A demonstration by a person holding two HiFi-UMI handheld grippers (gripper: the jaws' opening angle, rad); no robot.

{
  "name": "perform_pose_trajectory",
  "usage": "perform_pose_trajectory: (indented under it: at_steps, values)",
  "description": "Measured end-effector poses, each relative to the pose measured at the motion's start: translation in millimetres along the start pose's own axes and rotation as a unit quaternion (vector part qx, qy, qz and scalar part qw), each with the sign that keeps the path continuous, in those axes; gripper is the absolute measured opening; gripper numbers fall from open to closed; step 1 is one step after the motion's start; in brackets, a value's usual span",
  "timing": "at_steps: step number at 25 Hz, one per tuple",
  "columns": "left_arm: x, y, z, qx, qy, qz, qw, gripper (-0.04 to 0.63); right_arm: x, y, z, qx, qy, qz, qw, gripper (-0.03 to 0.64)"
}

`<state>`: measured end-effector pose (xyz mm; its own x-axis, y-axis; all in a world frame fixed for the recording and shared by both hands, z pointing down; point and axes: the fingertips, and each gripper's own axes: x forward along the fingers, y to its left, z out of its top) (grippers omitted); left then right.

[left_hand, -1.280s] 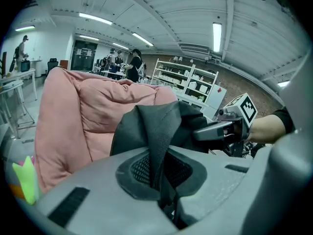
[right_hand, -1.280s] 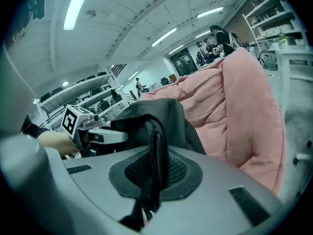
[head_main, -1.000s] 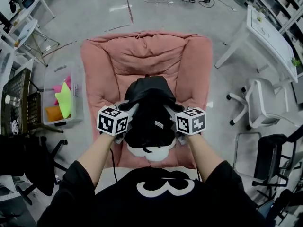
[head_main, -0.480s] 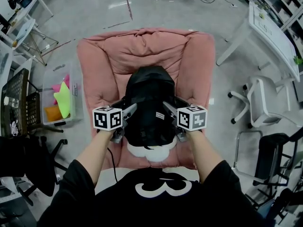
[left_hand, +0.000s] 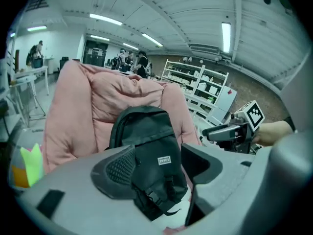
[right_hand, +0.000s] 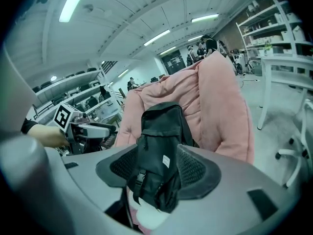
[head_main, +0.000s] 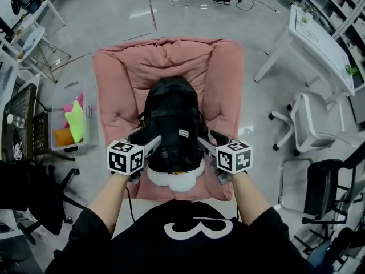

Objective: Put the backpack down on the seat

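Black backpack (head_main: 173, 124), soft and probably light, leans on the pink seat's (head_main: 117, 79) backrest; pinch its sides; left gripper (head_main: 147, 145) and right gripper (head_main: 210, 142) fingers are opening wide, clear of it.

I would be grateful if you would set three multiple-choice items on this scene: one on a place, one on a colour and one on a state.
1. Where is the clear bin of bright things?
A) on the floor, left of the seat in the head view
B) on the seat
C) between a gripper's jaws

2. What colour is the seat?
A) grey
B) pink
C) blue

3. How does the backpack sit?
A) flat on the floor
B) upside down
C) upright against the seat's back

Answers:
1. A: the bin stands on the floor beside the seat.
2. B: its cushions are pink.
3. C: it leans on the back cushion, while the left gripper and right gripper are opening their jaws, with no pad pressing on it.
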<state>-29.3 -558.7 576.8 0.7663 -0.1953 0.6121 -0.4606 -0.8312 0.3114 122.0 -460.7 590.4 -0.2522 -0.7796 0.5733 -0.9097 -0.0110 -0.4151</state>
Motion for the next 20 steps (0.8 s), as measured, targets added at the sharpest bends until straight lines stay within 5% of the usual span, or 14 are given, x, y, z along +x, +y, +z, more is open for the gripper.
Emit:
perform_pose_trajectory:
  at_steps: [3, 7, 12, 20]
  values:
    - [-24.0, -44.3, 1.8, -0.003, -0.009, -0.010, 0.9999, 0.299, -40.0, 18.7, -2.0, 0.003, -0.016, 0.030, 0.999, 0.244]
    - [-51.7, -104.4, -4.3, -0.022, -0.019, -0.050, 0.9983, 0.271, -91.3, 53.8, 9.9, 0.020, -0.059, 0.091, 0.994, 0.132]
    - [-87.1, -165.7, 3.9, -0.065, -0.065, -0.095, 0.9913, 0.029, -146.4, 87.7, 14.1, 0.022, -0.099, 0.150, 0.984, 0.005]
    - [-149.8, -237.7, 16.7, -0.042, -0.128, -0.105, 0.9854, 0.006, -214.3, 144.5, 19.5, -0.004, -0.128, 0.215, 0.968, 0.003]
